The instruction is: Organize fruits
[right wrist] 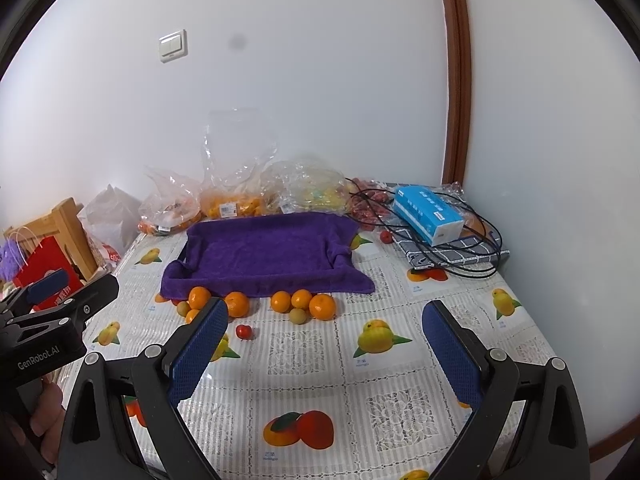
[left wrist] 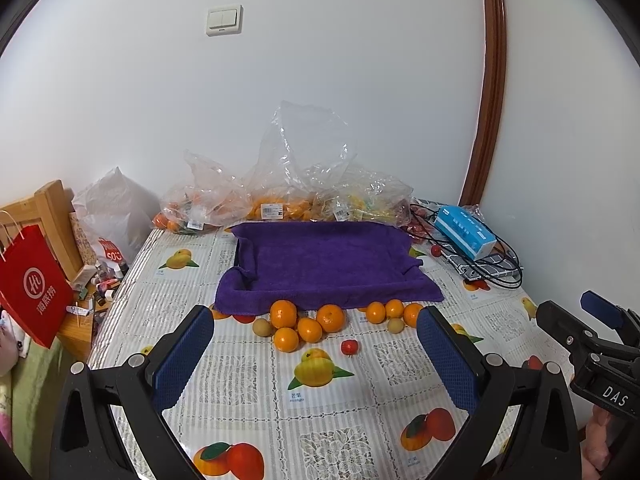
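Note:
Several oranges (left wrist: 307,322) (right wrist: 298,302) lie in a loose row along the front edge of a tray lined with a purple towel (left wrist: 320,264) (right wrist: 264,258). Two pale yellow-green fruits (left wrist: 262,327) (right wrist: 298,316) sit among them. One small red fruit (left wrist: 349,347) (right wrist: 244,331) rests a little nearer to me. My left gripper (left wrist: 316,356) hovers open in front of the fruit, holding nothing. My right gripper (right wrist: 324,344) is open and empty too, to the right of the pile. Each gripper shows at the edge of the other's view.
Clear plastic bags of fruit (left wrist: 276,196) (right wrist: 240,196) line the wall behind the tray. A blue tissue box (left wrist: 464,232) (right wrist: 428,214), black cables (right wrist: 472,248) and a checked cloth sit at the back right. A red paper bag (left wrist: 30,284) and wooden shelf stand left of the table.

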Available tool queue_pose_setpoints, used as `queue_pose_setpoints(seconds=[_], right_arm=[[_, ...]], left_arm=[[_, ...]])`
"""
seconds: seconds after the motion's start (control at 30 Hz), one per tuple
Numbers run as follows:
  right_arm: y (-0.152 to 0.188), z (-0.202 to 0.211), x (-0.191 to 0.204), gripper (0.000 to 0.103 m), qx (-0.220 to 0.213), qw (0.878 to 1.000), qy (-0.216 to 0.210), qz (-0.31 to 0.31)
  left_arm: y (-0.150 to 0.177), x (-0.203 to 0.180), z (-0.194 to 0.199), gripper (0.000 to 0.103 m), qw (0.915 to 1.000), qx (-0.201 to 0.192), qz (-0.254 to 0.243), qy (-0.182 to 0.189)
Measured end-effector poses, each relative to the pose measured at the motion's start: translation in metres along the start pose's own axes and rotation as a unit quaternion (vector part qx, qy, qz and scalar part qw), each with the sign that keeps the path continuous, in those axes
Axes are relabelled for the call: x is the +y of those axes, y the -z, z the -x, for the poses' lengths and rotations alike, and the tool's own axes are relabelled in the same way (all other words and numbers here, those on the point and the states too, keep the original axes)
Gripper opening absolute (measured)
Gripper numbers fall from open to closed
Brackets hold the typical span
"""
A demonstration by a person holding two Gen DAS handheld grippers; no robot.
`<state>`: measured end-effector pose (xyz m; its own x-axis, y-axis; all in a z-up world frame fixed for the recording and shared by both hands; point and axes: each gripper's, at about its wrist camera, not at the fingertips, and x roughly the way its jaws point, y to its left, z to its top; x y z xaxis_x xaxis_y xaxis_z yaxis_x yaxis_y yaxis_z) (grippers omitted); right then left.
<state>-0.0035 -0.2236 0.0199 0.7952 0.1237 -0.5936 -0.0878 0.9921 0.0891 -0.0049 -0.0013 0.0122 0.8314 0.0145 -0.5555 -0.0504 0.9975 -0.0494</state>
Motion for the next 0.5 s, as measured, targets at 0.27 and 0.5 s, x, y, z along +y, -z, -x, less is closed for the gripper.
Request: queue_pose_setpoints(seconds=[0.27,0.5], right_arm=[[0.0008,-0.0007,0.0001,0.097,0.0,1.0,-0.003,-0.002],[0.0013,0.0006,0.0003,0.098,-0.002,1.0,-0.006,-0.003]], left_arm=[[0.0025,0.0006,0.0008,0.102,1.0,-0.003,0.0,-0.001],[0.0009,0.0001,-0.0008,0.102,1.0,-0.003,-0.001,-0.002]])
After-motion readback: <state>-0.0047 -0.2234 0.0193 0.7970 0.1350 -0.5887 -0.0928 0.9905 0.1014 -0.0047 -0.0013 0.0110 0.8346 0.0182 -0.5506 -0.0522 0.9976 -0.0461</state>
